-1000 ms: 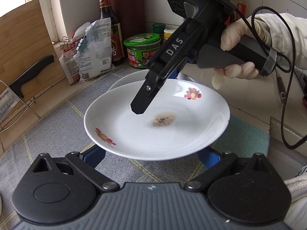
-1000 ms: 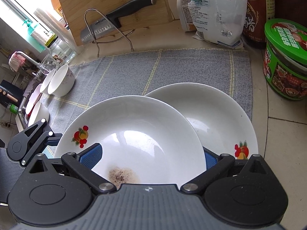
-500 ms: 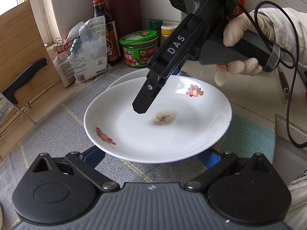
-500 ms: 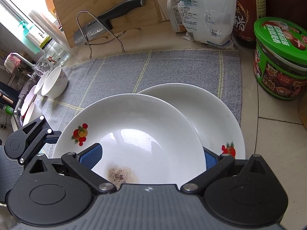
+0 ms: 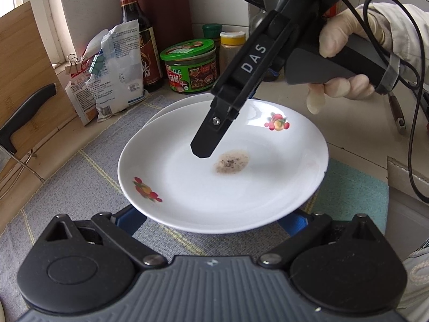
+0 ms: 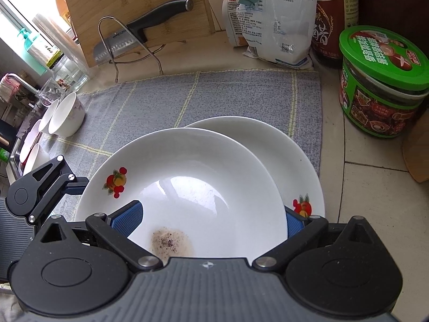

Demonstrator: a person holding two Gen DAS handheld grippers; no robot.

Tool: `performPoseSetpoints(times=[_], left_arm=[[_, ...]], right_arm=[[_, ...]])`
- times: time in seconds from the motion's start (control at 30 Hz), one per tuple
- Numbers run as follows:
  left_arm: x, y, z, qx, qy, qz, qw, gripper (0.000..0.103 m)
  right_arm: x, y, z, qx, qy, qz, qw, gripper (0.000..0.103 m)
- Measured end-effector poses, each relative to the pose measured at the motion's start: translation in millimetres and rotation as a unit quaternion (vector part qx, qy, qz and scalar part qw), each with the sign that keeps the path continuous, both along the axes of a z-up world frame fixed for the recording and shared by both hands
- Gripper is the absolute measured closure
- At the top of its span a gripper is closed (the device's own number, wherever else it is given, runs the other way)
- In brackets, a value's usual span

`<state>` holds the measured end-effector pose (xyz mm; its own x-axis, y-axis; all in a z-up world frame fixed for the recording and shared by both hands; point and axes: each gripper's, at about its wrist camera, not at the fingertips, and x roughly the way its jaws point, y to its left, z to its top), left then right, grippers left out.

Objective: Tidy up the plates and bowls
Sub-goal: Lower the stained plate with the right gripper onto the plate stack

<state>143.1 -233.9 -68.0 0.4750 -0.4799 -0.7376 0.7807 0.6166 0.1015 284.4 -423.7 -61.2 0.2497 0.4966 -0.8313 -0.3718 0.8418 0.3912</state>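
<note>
A white plate [image 5: 228, 177] with fruit prints and a brown stain is held up above a second white plate [image 6: 281, 150] that lies on the grey mat [image 6: 214, 94]. My right gripper [image 6: 214, 222] is shut on the stained plate [image 6: 187, 182], one blue pad [image 6: 126, 214] inside it and one under its rim. In the left wrist view the right gripper's upper finger [image 5: 209, 139] lies over the plate. My left gripper [image 5: 211, 220] is open with its blue pads under the plate's near rim. Several white bowls [image 6: 67, 115] stand at the mat's left end.
A green-lidded jar [image 6: 380, 80], a dark sauce bottle [image 5: 139, 37], clipped bags [image 5: 112, 72] and spice jars [image 5: 230, 48] line the back. A bamboo board [image 6: 134, 8] with a knife on a wire rack [image 6: 126, 43] stands at the left. A teal cloth [image 5: 354, 190] lies to the right.
The stained plate has shifted slightly toward the second plate, still held by the right gripper. The left gripper stays under its near rim.
</note>
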Motion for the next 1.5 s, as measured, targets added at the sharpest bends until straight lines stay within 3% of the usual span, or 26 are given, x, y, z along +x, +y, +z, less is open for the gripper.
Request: performPoseSetpoints(times=[0.7, 1.5], left_arm=[[7, -3, 1, 0.009, -0.003, -0.011, 0.9999, 0.002], [7, -1, 5, -0.008, -0.004, -0.002, 1.0, 0.002]], right_arm=[[-5, -11, 5, -0.015, 0.004, -0.016, 1.0, 0.0], [-24, -19, 19, -0.02, -0.003, -0.045, 0.999, 0.0]])
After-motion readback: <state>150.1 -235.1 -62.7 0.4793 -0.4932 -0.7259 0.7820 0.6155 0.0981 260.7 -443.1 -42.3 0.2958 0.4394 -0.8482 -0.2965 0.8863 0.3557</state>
